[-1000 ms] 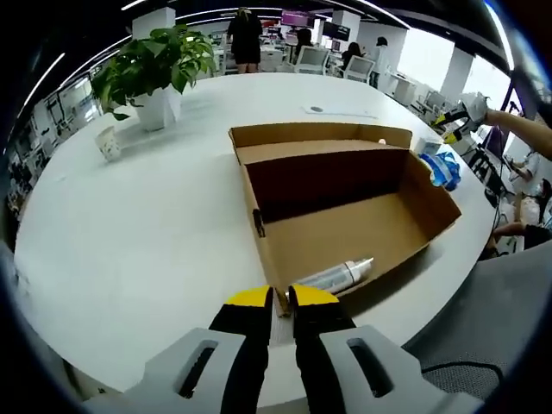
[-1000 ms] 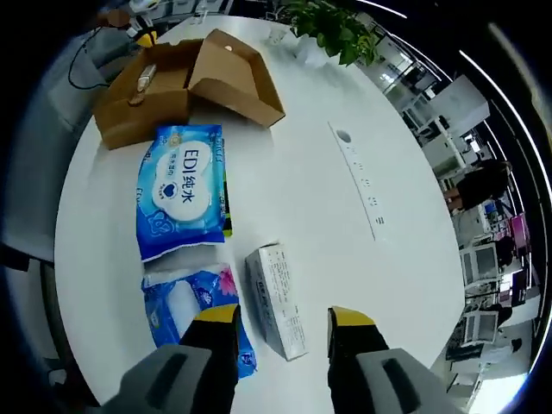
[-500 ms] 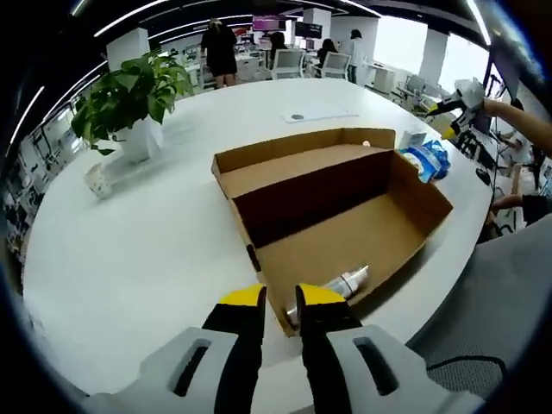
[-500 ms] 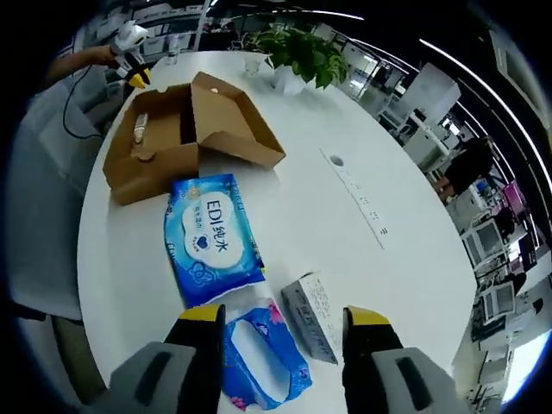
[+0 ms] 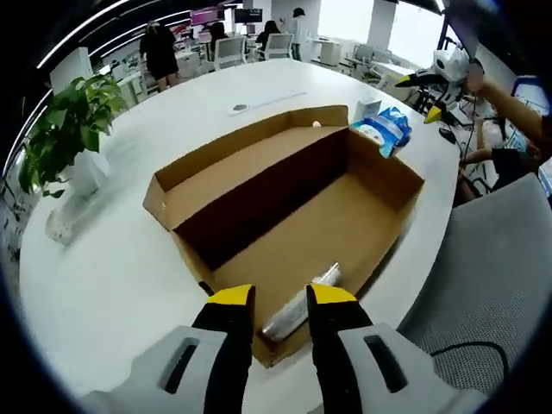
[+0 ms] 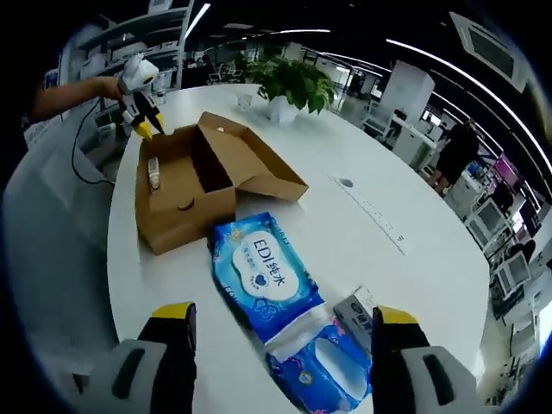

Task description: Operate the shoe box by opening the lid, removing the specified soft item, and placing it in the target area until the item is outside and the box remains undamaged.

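Left gripper (image 5: pixel 280 302) sits bottom centre, jaws slightly parted and gripping nothing, right over one silver tube (image 5: pixel 302 304) inside the open shoe box (image 5: pixel 384 168). Right gripper (image 6: pixel 280 323) is spread wide above two blue wipes packs (image 6: pixel 263 274), with one small carton (image 6: pixel 356 312) beside them.
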`<state>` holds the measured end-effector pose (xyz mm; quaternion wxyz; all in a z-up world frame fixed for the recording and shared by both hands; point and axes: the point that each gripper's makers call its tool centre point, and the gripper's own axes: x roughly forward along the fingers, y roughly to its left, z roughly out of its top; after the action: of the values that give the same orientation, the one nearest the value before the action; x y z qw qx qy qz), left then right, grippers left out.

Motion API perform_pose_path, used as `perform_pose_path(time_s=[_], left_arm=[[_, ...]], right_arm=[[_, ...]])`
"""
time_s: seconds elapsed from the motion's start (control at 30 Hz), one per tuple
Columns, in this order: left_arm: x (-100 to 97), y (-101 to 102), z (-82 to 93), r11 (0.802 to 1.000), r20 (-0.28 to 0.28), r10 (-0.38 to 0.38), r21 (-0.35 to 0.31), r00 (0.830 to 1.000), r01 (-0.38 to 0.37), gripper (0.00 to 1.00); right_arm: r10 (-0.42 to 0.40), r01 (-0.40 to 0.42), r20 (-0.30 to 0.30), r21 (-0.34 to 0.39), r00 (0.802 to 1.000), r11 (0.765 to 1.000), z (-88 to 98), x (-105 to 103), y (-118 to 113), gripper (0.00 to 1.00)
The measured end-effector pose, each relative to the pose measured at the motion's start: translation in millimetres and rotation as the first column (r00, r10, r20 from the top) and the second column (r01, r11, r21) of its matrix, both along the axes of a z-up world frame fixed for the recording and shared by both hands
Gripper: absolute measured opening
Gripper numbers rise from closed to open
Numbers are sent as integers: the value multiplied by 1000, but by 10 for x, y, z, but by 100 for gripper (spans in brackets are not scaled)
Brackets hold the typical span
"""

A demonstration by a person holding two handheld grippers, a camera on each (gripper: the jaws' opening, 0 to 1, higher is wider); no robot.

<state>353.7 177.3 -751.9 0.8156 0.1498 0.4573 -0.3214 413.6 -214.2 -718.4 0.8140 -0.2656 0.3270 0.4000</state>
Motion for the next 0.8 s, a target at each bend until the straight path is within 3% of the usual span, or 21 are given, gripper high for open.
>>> perform_pose_path(time_s=[0.13,0.37,0.5,0.6,0.8], left_arm=[[26,-85,-47,996,-33,-84,27,996,85,27],[32,-149,-184,968,-101,-227,91,969,236,31],[0,-141,-306,936,-165,-307,125,937,328,32],[-41,-109,-402,902,-232,-376,132,897,412,33],[-79,-47,-493,856,-311,-441,139,842,499,36]], right_arm=[[-57,57,5,94,998,994,99,-105,117,97],[-82,77,21,153,996,985,177,-293,248,99],[-92,86,24,180,995,980,210,-461,342,99],[-107,102,10,216,994,971,202,-628,428,99],[-128,123,1,256,992,959,213,-866,561,99]])
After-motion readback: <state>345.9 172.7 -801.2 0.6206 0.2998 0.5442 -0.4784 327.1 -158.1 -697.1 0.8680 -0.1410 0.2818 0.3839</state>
